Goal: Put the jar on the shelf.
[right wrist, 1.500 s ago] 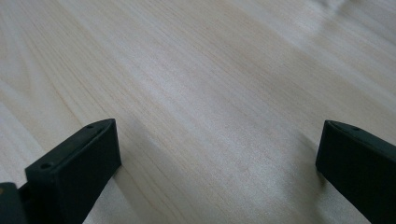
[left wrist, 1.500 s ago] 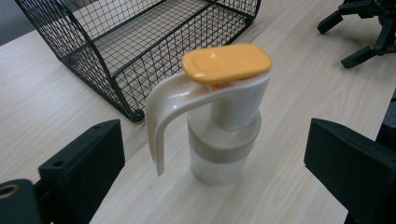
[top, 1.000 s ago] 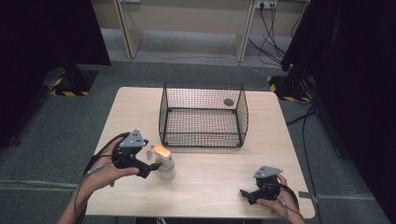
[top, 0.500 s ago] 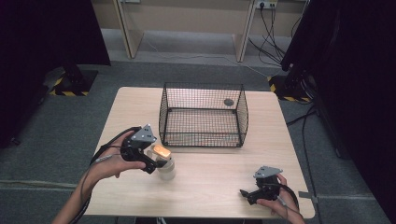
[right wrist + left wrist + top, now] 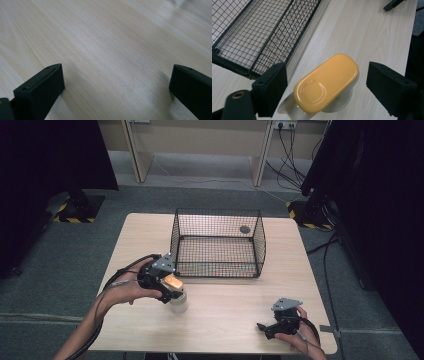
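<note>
A small white bottle (image 5: 179, 303) with an orange oval cap (image 5: 327, 82) stands on the wooden table (image 5: 230, 315), in front of the left corner of a black wire basket (image 5: 218, 211). My left gripper (image 5: 172, 287) is open and straddles the cap, one jaw on each side with a gap to each. In the left gripper view my left gripper (image 5: 330, 87) looks down on the cap. My right gripper (image 5: 263, 329) rests low at the table's front right, open, and in its own view my right gripper (image 5: 115, 85) has bare wood between its jaws.
The wire basket (image 5: 262, 37) has an open top, and a small dark round object (image 5: 244, 229) lies at its back right. Dark curtains and stands flank the table. Cables trail from both grippers toward the front edge.
My left gripper has moved right and a little toward the basket, coming over the bottle's cap. The bottle and the right gripper have stayed in place.
</note>
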